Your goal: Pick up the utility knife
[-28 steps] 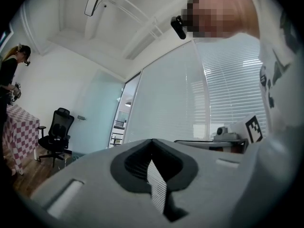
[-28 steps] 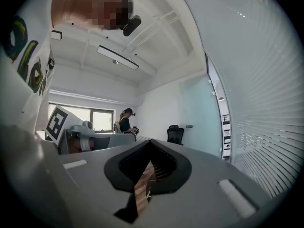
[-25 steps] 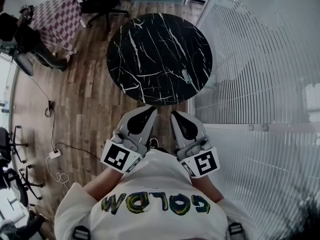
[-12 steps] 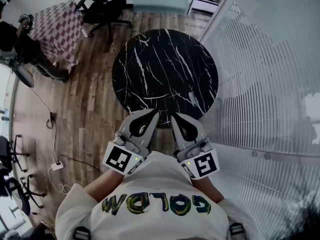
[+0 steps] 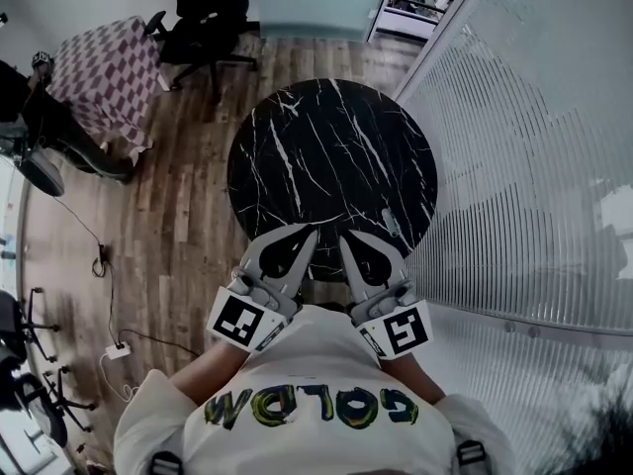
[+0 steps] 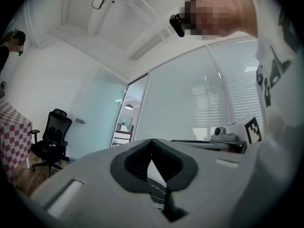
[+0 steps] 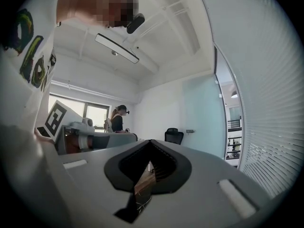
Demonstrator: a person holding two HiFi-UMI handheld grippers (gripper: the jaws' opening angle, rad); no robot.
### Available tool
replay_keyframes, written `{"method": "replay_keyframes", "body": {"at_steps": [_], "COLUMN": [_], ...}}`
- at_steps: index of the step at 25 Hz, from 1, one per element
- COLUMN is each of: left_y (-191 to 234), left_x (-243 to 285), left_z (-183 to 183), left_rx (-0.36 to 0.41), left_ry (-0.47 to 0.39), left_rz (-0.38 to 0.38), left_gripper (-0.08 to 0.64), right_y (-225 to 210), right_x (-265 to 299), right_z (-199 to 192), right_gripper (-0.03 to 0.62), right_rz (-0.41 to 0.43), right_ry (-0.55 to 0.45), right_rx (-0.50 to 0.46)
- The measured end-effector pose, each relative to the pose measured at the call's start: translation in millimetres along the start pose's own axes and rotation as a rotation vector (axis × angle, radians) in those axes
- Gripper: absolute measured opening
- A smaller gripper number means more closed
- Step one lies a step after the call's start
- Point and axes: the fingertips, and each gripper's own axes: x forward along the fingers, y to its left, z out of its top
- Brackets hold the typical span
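Note:
The utility knife (image 5: 393,224), a small grey bar, lies on the round black marble table (image 5: 326,156) close to its near right edge. Both grippers are held level in front of my chest, side by side, with their tips just over the table's near rim. My left gripper (image 5: 311,232) (image 6: 152,140) has its jaws closed tip to tip with nothing between them. My right gripper (image 5: 346,236) (image 7: 151,141) is likewise shut and empty, and the knife lies a short way to the right of and beyond it. The knife shows in neither gripper view.
A glass wall with blinds (image 5: 524,166) runs along the right, close to the table. A black office chair (image 5: 203,13) and a checkered table (image 5: 99,62) stand at the far left, with a person (image 5: 30,107) beside them. Cables (image 5: 114,349) lie on the wooden floor at the left.
I have come closer to the table: it and the knife have slid down the head view toward me. The gripper tips, earlier short of the rim, now reach it. Both jaws stayed closed.

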Motion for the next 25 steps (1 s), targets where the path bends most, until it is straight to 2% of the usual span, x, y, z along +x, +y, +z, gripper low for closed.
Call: {"method": "replay_keyframes", "body": {"at_steps": [6, 13, 18, 22, 25], "left_y": [15, 13, 7, 3, -1], "left_x": [4, 16, 31, 42, 53], "left_z": [-3, -17, -18, -36, -50], "left_rx": [-0.007, -0.033, -0.025, -0.038, -0.047], "left_ry": [0.01, 0.036, 0.044, 0.074, 0.1], "left_rz": [-0.004, -0.011, -0.025, -0.024, -0.036], "left_gripper": [0.003, 0.003, 0.003, 0.003, 0.003], "right_y": [1, -14, -29, -41, -53], "right_x": [13, 10, 7, 1, -2], "right_z": [-1, -12, -7, -21, -41], "right_gripper": [0.003, 0.003, 0.003, 0.003, 0.014], "right_rz": [-0.002, -0.02, -0.028, -0.049, -0.07], "right_ry": [-0.002, 0.022, 0.016, 0.051, 0.097], "right_rx": [-0.018, -0.003, -0.049, -0.013, -0.031]}}
